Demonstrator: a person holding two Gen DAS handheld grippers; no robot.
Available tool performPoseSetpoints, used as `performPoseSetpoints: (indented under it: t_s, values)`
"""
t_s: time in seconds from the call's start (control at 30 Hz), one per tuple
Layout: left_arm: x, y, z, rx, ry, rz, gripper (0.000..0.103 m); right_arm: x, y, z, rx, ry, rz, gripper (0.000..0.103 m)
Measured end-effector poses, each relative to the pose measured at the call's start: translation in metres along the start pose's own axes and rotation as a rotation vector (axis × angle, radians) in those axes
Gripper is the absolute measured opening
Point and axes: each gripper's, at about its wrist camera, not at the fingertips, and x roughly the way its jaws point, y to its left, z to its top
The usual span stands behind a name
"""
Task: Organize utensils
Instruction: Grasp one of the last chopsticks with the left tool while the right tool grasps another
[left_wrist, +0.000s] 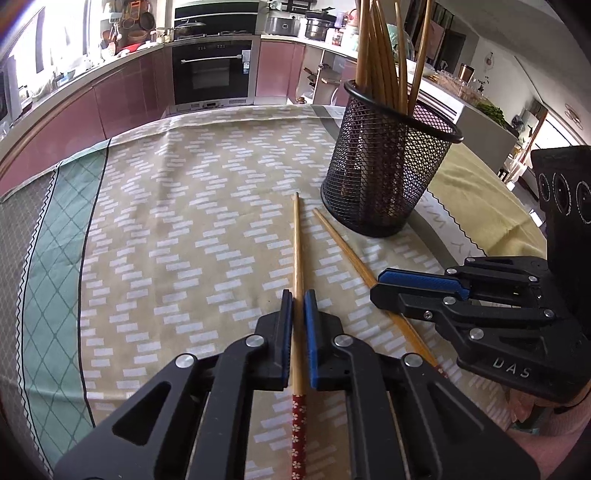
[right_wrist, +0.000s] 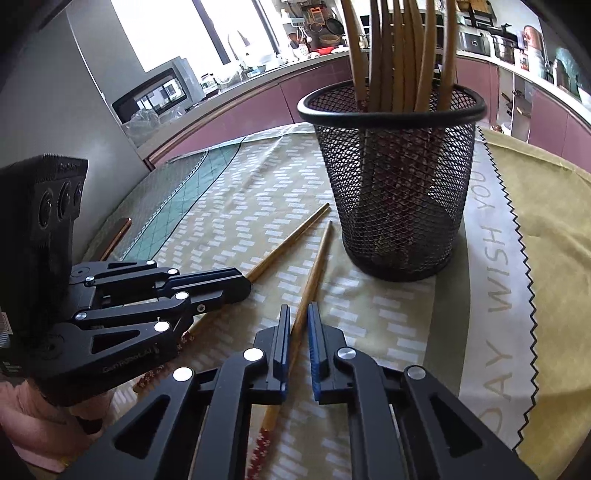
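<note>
black gripper, blue pads, silver rivets, pink sleeve

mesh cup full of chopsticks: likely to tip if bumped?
Possibly. The mesh cup is tall, and its chopsticks stand well above the rim, likely raising its balance point. Wire mesh looks light, so a push probably slides it on the tablecloth first.

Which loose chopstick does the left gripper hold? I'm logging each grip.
The left gripper is shut on the left chopstick, lying farther from the mesh holder; the right gripper clamps the nearer one.
</note>
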Motion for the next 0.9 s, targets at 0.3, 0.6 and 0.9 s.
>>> performPoseSetpoints:
  t_s: [0.3,0.6,0.9]
  values:
    - [-0.005,-0.006,-0.008,0.024,0.013,-0.022,0.007,-0.006,0.008,0.004,-0.036,-0.001,0.048,0.005]
    - [0.004,-0.013,-0.001,0.061,0.027,-0.017,0.012,0.006,0.015,0.004,-0.095,0.04,-0.029,0.01]
    - [0.01,-0.02,0.005,0.078,0.016,0.021,0.008,0.005,0.01,0.002,-0.071,0.018,-0.015,0.006]
